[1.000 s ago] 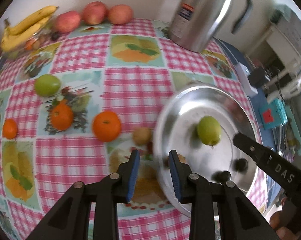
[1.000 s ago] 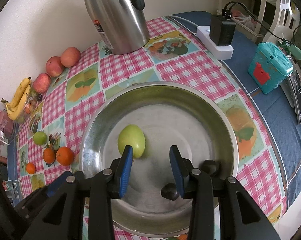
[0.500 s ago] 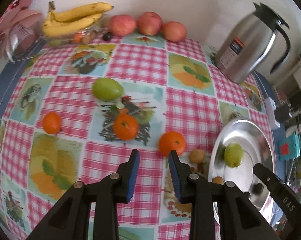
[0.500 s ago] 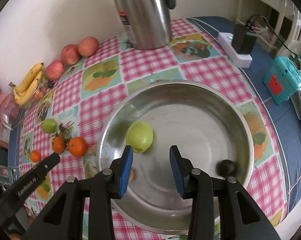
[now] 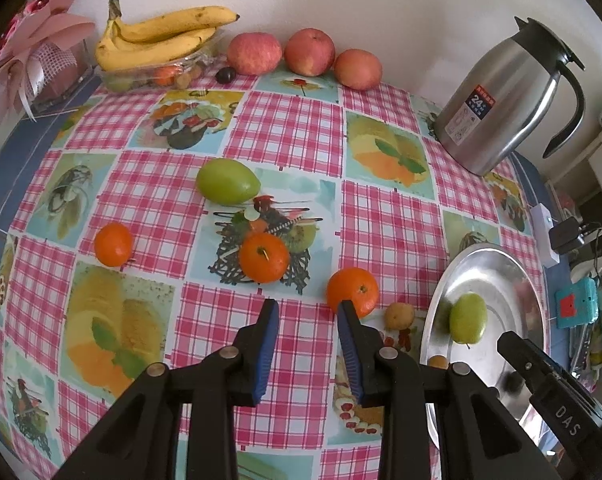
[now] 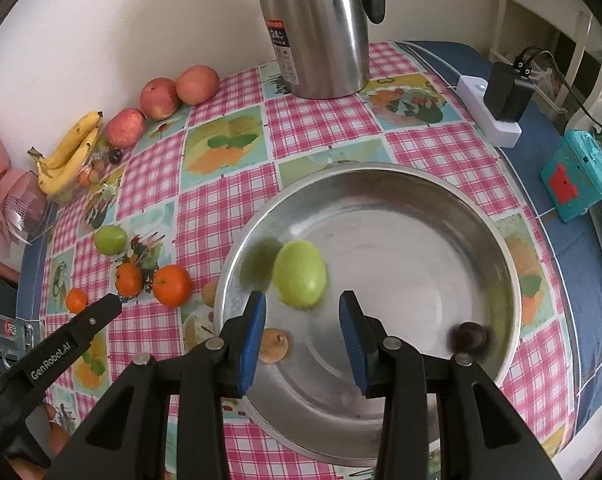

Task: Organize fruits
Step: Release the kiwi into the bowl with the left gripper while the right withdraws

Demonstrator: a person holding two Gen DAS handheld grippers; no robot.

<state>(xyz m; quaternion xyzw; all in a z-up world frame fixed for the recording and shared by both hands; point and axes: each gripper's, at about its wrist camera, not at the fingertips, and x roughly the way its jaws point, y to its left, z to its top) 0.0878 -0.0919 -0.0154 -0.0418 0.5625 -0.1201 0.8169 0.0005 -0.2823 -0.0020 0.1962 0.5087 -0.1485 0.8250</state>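
A steel bowl [image 6: 381, 184] [image 5: 497, 256] holds a green fruit [image 6: 300, 273] [image 5: 468, 318], a small tan fruit [image 6: 275, 345] and a dark plum [image 6: 468, 335]. On the checked cloth lie a green fruit [image 5: 227, 181] [image 6: 110, 240], three oranges [image 5: 264, 257] [image 5: 353, 291] [image 5: 113, 244] and a small tan fruit [image 5: 399, 315]. My left gripper [image 5: 308, 312] is open and empty above the cloth, just in front of the oranges. My right gripper [image 6: 303, 308] is open and empty over the bowl, near the green fruit.
Bananas [image 5: 161, 36] on a clear tray and three red apples [image 5: 305, 54] line the wall at the back. A steel jug [image 5: 505, 100] [image 6: 317, 28] stands behind the bowl. A power strip [image 6: 493, 120] and a teal box [image 6: 577, 172] sit right of the bowl.
My left gripper has swung left from the bowl's rim and pulled back over the cloth before the oranges. My right gripper has drawn back. One dark plum in the bowl rolled to the right.
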